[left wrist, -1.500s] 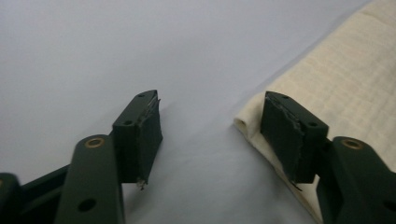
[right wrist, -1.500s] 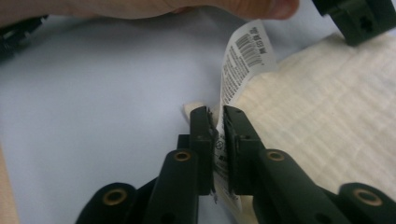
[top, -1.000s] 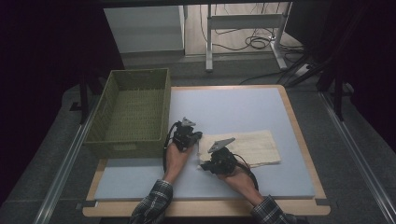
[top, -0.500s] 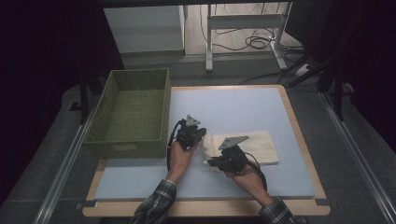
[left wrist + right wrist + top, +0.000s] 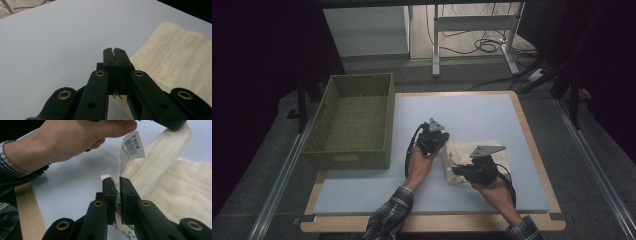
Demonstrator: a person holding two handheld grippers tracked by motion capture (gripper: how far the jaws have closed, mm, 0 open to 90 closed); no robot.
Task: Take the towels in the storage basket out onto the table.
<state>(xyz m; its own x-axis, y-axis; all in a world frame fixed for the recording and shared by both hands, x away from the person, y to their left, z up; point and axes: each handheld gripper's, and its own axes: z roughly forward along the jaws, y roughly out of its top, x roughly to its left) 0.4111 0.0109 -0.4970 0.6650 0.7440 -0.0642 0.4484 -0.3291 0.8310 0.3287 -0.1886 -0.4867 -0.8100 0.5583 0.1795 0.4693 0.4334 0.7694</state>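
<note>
My right gripper (image 5: 115, 185) and left gripper (image 5: 438, 141) both pinch the near-left edge of the soft, light cream folded cloth (image 5: 492, 152) lying right of the green woven basket (image 5: 353, 125); it will sag, so corners suit best.

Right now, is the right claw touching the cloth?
Touching. In the right gripper view the right claw is clamped on the cream cloth edge beside its label.

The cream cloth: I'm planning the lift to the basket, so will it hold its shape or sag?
The cream cloth likely sags: its lifted edge already drapes from the right gripper. Probably light, being thin. Its paper tag may flap.
</note>
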